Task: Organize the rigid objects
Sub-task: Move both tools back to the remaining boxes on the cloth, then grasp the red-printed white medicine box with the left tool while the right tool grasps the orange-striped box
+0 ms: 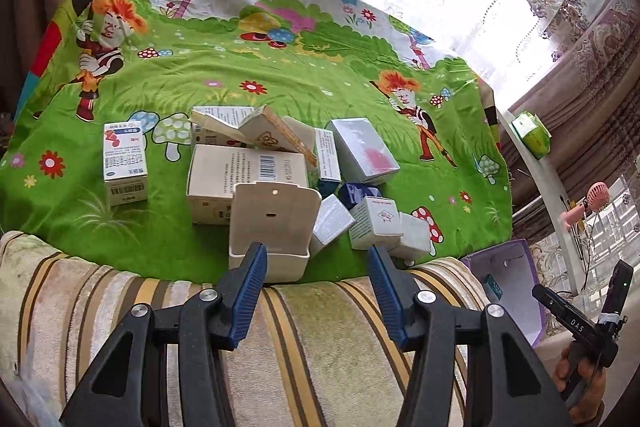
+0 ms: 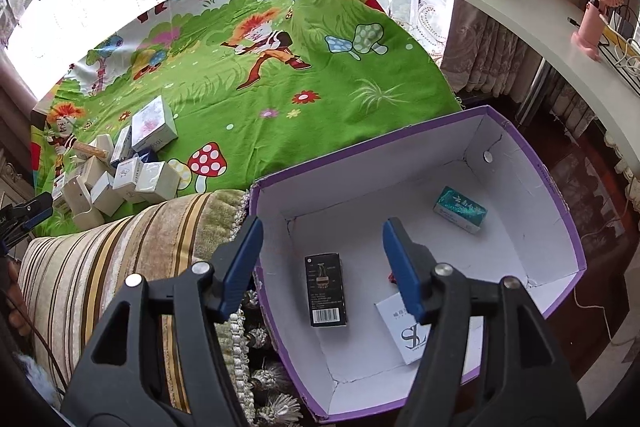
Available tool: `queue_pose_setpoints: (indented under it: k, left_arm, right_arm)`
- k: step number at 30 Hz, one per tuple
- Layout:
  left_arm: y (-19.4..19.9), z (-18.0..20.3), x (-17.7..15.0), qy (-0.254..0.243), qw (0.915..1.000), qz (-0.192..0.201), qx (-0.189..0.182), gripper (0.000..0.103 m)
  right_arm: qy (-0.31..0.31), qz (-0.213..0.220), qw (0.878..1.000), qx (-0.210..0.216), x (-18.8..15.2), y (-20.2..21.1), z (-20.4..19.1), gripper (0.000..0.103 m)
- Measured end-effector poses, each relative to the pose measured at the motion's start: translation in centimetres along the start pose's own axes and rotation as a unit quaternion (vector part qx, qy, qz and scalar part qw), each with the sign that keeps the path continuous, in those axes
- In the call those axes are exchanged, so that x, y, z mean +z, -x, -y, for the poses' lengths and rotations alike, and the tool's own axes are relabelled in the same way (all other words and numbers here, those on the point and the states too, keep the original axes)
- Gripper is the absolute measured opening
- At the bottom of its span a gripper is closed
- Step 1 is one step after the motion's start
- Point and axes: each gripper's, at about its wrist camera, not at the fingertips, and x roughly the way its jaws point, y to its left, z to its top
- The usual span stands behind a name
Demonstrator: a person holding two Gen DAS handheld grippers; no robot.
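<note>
The left hand-held gripper [image 1: 318, 269] hung with its jaws apart and empty before the heap of small boxes [image 1: 280, 171] on the green cartoon sheet [image 1: 240, 75]. The right hand-held gripper [image 2: 322, 259], also gaping and empty, hovered over the purple-edged carton [image 2: 560, 211], where a black box [image 2: 325, 289], a teal box [image 2: 460, 209] and a white box [image 2: 404, 327] lay.

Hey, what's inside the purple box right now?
Inside the purple box lie three small packages: a black carton, a teal packet and a white carton. The right gripper covers part of the white carton and the floor beside it.
</note>
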Motion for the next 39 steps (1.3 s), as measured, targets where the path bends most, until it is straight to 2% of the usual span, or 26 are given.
queue_pose_setpoints:
  k: [12,18,23,32,37,39]
  left_arm:
    - [1.2,-7.0,1.9,0.039,0.9970,0.013,0.066,0.054]
    - [-0.2,-9.2,3.5,0.049,0.9931,-0.011,0.106,0.055]
    - [-1.4,-10.3,5.0,0.078,0.9884,-0.020,0.129,0.066]
    - [-4.5,-11.4,7.2,0.099,0.9759,-0.031,0.192,0.068]
    - [-5.6,-12.5,7.3,0.112,0.9718,-0.039,0.204,0.068]
    - [-6.0,-12.7,7.4,0.111,0.9702,-0.043,0.211,0.070]
  right_arm:
    - [0.049,-0.005,0.998,0.028,1.4,-1.1,-5.0,0.068]
    - [0.082,-0.004,0.996,0.047,2.6,-1.7,-8.4,0.068]
    - [0.109,0.000,0.992,0.065,3.8,-2.1,-11.6,0.070]
    - [0.165,0.006,0.982,0.094,5.6,-3.1,-18.2,0.071]
    - [0.198,0.018,0.976,0.094,5.9,-3.8,-22.4,0.081]
    - [0.217,0.023,0.972,0.086,5.8,-4.2,-24.3,0.082]
